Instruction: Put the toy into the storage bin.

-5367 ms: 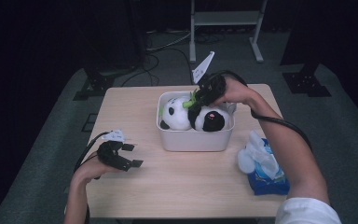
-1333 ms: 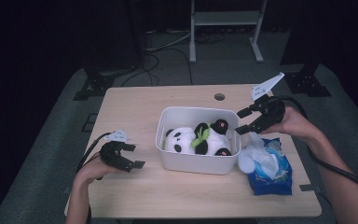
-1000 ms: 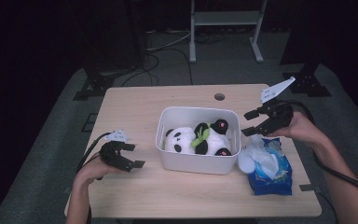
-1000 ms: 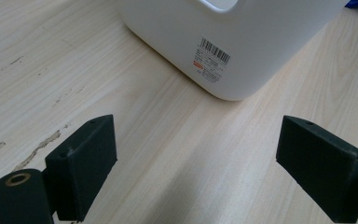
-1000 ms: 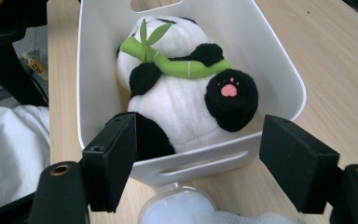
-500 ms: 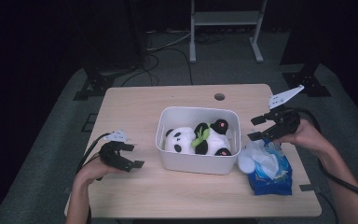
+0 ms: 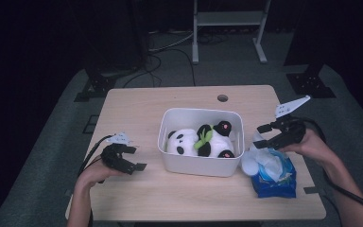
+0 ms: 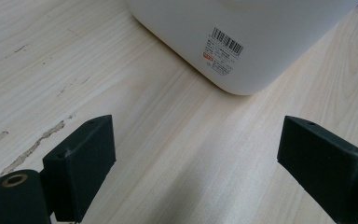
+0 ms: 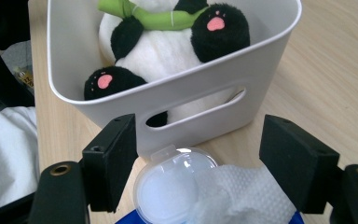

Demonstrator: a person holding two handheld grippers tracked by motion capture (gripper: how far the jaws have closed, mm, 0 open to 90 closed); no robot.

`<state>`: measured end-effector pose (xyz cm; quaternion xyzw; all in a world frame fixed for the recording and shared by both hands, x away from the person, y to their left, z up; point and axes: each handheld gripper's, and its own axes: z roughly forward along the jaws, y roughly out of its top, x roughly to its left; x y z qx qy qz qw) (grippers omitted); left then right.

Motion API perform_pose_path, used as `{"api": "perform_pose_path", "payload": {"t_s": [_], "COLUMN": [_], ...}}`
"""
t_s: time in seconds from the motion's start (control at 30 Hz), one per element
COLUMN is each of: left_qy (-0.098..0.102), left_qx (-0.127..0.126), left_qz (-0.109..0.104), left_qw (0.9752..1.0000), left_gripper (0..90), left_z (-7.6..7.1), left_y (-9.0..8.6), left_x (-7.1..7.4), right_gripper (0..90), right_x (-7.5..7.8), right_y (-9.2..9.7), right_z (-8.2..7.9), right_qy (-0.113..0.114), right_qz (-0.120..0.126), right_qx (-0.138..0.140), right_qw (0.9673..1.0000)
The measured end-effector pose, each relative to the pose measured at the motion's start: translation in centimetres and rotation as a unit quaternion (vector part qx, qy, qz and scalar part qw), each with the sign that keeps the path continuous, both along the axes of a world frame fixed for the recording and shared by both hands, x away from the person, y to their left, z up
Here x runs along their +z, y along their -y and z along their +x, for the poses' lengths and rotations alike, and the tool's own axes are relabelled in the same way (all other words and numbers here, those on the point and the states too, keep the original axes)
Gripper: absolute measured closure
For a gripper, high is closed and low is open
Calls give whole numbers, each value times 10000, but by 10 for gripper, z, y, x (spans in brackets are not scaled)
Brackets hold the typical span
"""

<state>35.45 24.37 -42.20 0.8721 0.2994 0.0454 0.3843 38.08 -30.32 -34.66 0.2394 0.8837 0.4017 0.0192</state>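
A white plastic bin (image 7: 196, 165) stands mid-table with a plush panda (image 7: 201, 141) lying in it, a green bamboo piece across its belly. At the bin's right lies a blue pack of wet wipes (image 7: 274, 172) with its clear flip lid (image 9: 175, 186) up and a white wipe (image 9: 242, 186) sticking out. My right gripper (image 7: 263, 136) hovers open just over the pack's top, its jaws either side of the lid, nothing held. My left gripper (image 7: 134, 158) rests open on the table left of the bin, empty, facing the bin's wall (image 8: 242, 37).
The wooden table (image 7: 137, 113) has a round cable hole (image 7: 222, 98) near its far edge. A barcode label (image 8: 221, 51) is stuck on the bin's side. Cables and stand feet lie on the dark floor beyond the table.
My right gripper has left the bin and come down and to the right, ending low over the wipes pack. The panda now lies in the bin. The left gripper has stayed put.
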Motion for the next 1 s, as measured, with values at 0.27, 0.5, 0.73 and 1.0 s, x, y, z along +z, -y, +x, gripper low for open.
{"api": "perform_pose_path", "payload": {"t_s": [0.27,0.5,0.73,1.0], "left_qy": [-22,-46,-76,-68], "left_qx": [12,7,15,2], "left_qz": [10,25,25,23], "left_qw": [10000,10000,10000,10000], "left_gripper": [100,100,100,100], "left_z": [0,0,-1,-1], "left_y": [0,0,0,1], "left_x": [-1,-2,-3,-3], "right_gripper": [262,262,262,262], "right_x": [-14,-26,-33,-40], "right_y": [6,12,15,23], "right_z": [-5,-10,-16,-23], "right_qy": [-35,-82,-59,-45], "right_qz": [98,190,240,363], "right_qx": [-122,-210,-300,-402], "right_qw": [9999,9996,9992,9985]}}
